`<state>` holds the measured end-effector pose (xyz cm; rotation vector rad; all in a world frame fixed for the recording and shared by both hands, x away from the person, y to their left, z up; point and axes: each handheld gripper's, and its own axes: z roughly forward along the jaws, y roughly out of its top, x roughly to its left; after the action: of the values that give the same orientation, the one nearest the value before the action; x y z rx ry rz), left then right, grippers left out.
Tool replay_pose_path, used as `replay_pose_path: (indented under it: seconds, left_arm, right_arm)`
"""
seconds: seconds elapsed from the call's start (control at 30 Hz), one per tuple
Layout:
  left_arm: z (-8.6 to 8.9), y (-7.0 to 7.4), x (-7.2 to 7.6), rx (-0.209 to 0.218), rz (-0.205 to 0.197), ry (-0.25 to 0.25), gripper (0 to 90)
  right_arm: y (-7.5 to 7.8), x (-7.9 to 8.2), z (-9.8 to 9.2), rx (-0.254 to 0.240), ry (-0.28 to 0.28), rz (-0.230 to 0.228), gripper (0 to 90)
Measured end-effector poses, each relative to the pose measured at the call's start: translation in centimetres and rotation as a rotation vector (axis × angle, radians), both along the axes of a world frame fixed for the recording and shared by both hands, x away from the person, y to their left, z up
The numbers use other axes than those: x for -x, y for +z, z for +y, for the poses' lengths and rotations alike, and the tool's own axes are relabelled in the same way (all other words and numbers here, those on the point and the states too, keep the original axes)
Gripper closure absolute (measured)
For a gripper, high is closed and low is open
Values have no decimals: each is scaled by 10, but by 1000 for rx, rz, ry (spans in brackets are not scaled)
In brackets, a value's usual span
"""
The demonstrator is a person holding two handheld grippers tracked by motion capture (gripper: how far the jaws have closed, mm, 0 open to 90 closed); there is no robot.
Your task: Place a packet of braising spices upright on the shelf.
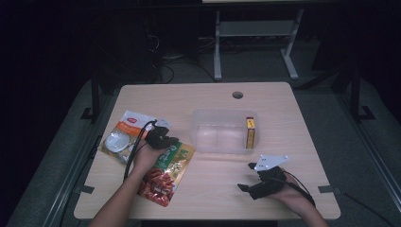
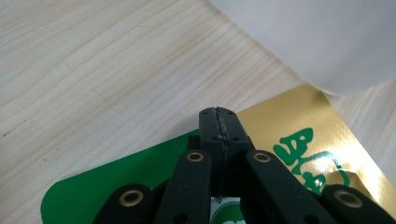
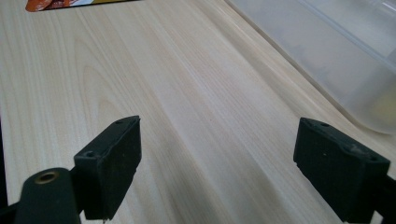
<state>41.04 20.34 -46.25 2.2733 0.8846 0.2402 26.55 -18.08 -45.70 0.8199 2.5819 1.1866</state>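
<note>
1. The green-and-gold snack pouch lies flat on the worktop, near its left front. Its long axis runs diagonally, with the red end toward me and the green-gold end toward the clear plastic bin.

2. My left tool sits right over that far end. In the left gripper view its jaws are pressed together with no gap, the tips over the pouch's top edge where green meets gold. I cannot tell whether they pinch the film or merely rest on it.

3. From this tool the bin lies just beyond and to the right — its pale wall stands near the jaw tips. I judge the coming move is a short carry along the pouch's own axis, up and over the near wall.

4. A second packet, white and orange, lies just left of the left hand, apart from the pouch.

5. My right tool rests well off to the right, jaws spread over bare wood with nothing between them — the left hand is plainly nearer.
</note>
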Motion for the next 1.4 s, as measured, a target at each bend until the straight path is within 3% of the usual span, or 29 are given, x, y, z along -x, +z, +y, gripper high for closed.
replay_pose_path:
  seconds: [0.27, 0.4, 0.6, 0.63, 0.8, 0.83, 0.9, 0.93, 1.0, 1.07, 1.4]
  left_arm:
    - [-6, 2, 10, -9, 19, -55, 900]
    - [-13, 3, 20, -22, 37, -109, 900]
    - [-18, 4, 30, -18, 45, -132, 900]
    - [-19, 4, 34, -29, 53, -166, 900]
    - [-25, 4, 44, -12, 67, -201, 900]
    - [-29, 4, 50, -20, 68, -235, 900]
    - [-32, 3, 53, -1, 75, -229, 900]
    - [-37, 4, 60, -11, 74, -269, 900]
    - [-40, 3, 64, 0, 75, -270, 900]
    - [-47, 3, 72, -1, 76, -309, 900]
    - [-67, 2, 81, 19, 83, -362, 900]
  right_arm:
    - [0, 1, 0, -1, 1, -4, 146]
    - [0, 0, 0, 4, 0, -3, 146]
    - [0, 1, 0, 6, -3, -4, 147]
    - [0, 1, 0, 4, -2, -6, 146]
    - [0, 1, -1, 2, -4, -7, 146]
    - [0, 1, -1, 3, -5, -7, 147]
    - [1, 1, -1, 4, -4, -8, 146]
    - [1, 1, -1, 4, -3, -10, 146]
    - [1, 1, -1, 4, -3, -9, 146]
    - [1, 1, -1, 5, -5, -8, 147]
    - [2, 1, -2, 1, -8, -9, 146]
